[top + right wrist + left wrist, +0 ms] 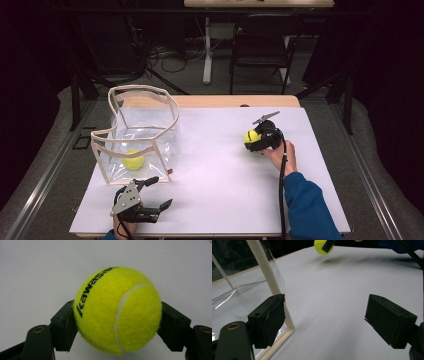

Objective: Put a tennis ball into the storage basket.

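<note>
Left fingers [325, 322] spread | right fingers [117, 322] pinching tennis ball [117, 310] | white tabletop [215, 165]

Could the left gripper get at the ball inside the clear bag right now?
Probably, but not straight on. The left gripper sits open beside the bag, whose clear wall stands between it and the ball. It would likely have to go over the rim.
</note>
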{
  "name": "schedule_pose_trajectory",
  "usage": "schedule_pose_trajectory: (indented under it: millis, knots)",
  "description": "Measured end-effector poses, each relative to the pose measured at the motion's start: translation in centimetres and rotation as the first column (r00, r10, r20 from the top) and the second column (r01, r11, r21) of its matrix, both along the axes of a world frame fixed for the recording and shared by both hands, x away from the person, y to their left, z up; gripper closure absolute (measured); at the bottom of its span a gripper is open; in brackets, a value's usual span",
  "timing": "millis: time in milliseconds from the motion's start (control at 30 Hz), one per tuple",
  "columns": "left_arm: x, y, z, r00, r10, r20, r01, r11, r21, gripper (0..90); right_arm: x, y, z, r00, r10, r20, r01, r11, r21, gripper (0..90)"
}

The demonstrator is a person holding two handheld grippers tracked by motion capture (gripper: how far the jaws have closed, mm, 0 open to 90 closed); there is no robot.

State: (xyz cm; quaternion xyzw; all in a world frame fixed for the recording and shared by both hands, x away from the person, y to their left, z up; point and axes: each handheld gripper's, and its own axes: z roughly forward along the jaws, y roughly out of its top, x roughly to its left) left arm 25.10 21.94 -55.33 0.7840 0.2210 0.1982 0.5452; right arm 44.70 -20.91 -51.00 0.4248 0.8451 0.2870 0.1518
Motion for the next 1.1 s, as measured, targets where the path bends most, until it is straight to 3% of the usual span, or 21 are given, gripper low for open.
schedule_pose_trajectory:
  millis: [1100]
  knots:
    - [0.0,0.0,0.0,1.0000,0.007,0.002,-0.007,1.0000,0.002,15.8,-1.2,2.2,2.4,0.9960,0.089,-0.006,-0.089,0.994,-0.056,25.7]
